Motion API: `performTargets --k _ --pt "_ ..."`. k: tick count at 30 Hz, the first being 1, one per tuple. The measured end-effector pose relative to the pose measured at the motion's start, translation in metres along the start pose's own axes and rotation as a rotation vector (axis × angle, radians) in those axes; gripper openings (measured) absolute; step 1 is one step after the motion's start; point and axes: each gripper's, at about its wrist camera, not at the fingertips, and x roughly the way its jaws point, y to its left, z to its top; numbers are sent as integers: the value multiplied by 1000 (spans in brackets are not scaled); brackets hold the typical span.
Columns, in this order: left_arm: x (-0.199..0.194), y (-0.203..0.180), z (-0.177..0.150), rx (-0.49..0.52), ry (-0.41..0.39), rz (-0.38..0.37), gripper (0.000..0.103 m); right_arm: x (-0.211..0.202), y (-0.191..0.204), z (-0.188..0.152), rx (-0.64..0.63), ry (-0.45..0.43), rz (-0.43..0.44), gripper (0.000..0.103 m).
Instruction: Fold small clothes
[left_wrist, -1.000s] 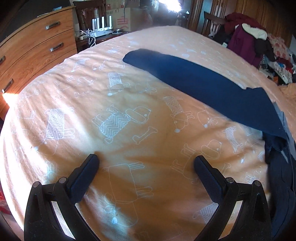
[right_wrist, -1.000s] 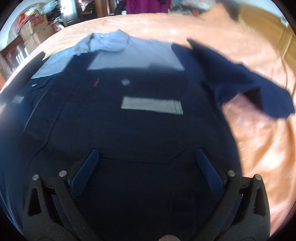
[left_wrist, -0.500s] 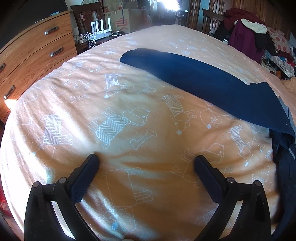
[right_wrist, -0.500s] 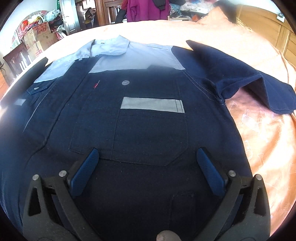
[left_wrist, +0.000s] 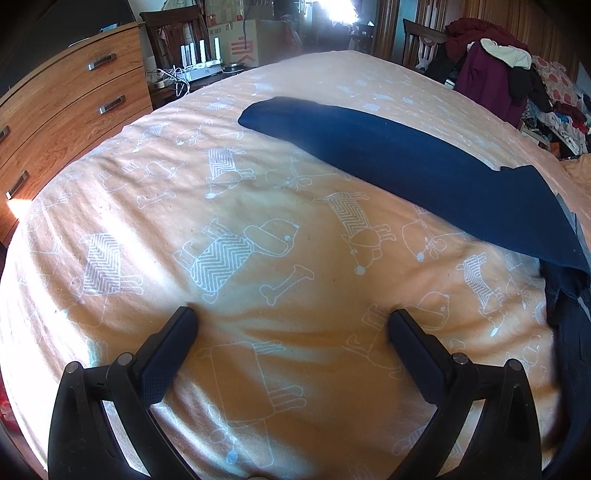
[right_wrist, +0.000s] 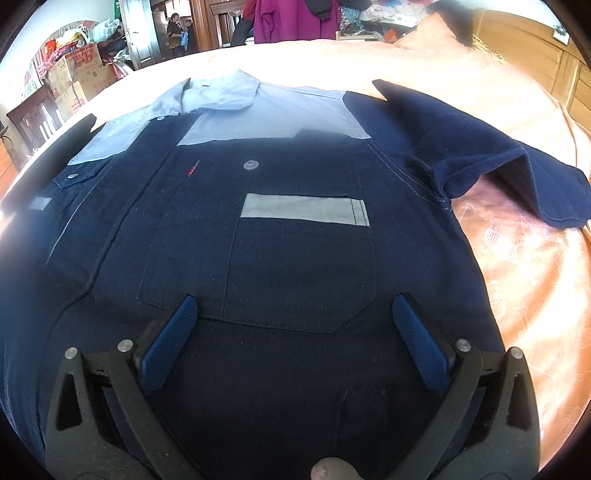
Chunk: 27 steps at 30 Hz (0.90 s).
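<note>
Navy cotton work shirt with a pale grey yoke and collar (right_wrist: 280, 229) lies face-up, spread flat on the orange dog-print bedsheet (left_wrist: 229, 258), apparently ready for folding. The right gripper (right_wrist: 295, 314) hovers over its chest pocket, jaws apart. The left gripper (left_wrist: 291, 325), likewise spread and empty, hangs above bare sheet, near the long left sleeve (left_wrist: 399, 166).

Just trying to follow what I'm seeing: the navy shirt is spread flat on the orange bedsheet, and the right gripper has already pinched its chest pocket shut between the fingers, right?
Not quite. The right gripper is open, its jaws spread wide above the chest pocket, pinching nothing, as the right wrist view shows. The navy shirt does lie spread flat on the orange bedsheet.
</note>
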Motion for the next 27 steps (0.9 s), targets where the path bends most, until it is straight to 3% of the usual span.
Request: performTargets --k 27 --pt "5 1 2 2 -3 -8 103 5 2 0 5 -1 9 103"
